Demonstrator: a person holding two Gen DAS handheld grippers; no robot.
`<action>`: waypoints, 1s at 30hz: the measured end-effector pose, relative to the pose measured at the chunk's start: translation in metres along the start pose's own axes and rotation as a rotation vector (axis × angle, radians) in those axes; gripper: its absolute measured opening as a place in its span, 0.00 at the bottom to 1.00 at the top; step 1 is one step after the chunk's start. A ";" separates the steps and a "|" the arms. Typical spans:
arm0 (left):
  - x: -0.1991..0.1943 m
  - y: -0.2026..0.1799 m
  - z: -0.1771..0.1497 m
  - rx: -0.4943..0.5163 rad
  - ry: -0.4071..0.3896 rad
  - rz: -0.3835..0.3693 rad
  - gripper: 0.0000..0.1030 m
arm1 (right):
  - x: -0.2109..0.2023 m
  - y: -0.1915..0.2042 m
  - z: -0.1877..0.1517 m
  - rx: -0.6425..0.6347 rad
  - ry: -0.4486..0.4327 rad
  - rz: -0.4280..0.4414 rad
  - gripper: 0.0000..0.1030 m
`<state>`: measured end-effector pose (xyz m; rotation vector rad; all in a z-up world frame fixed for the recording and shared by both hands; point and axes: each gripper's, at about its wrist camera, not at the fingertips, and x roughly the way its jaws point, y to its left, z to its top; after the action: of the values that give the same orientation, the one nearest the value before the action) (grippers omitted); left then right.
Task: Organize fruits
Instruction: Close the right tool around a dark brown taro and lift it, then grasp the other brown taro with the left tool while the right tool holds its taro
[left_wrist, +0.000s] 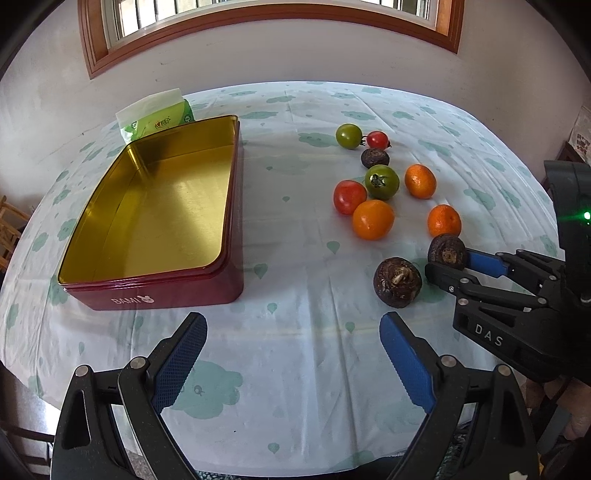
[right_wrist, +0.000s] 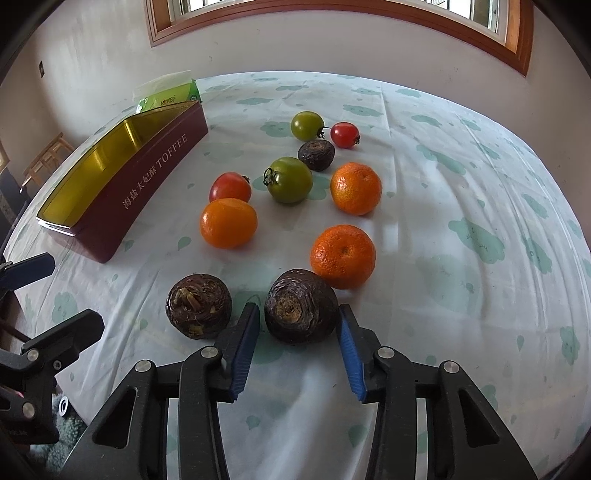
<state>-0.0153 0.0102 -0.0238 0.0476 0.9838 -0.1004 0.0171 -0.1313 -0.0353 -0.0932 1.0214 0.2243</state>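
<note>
2nd water chestnut (right_wrist: 198, 311) beside gripped one (right_wrist: 301, 306); tangerine (right_wrist: 343, 255) behind

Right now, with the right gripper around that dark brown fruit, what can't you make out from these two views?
- Whether the right gripper pads press the dark brown fruit: its bulge hides contact in the right wrist view.
- The tin floor's near strip: front wall hides it in the left wrist view.
- The tissue pack base: tin blocks it.

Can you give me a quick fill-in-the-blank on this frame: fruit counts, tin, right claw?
1. The toffee tin holds ____ fruit.
2. The right claw straddles a dark ____.
3. The number of orange mandarins on the tablecloth is ____.
4. The left claw is ____ and holds nothing.

Missing words: no; water chestnut; three; open
</note>
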 end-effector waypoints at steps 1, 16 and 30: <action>0.000 -0.001 0.000 0.005 0.001 -0.004 0.87 | 0.000 -0.001 0.000 0.004 -0.001 0.005 0.40; 0.007 -0.021 0.004 0.056 0.016 -0.044 0.84 | -0.017 -0.022 -0.004 0.052 -0.034 -0.002 0.39; 0.016 -0.034 0.011 0.071 0.024 -0.077 0.76 | -0.023 -0.090 0.019 0.134 -0.103 -0.119 0.39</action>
<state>-0.0010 -0.0254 -0.0305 0.0766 1.0058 -0.2055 0.0424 -0.2189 -0.0085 -0.0206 0.9224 0.0513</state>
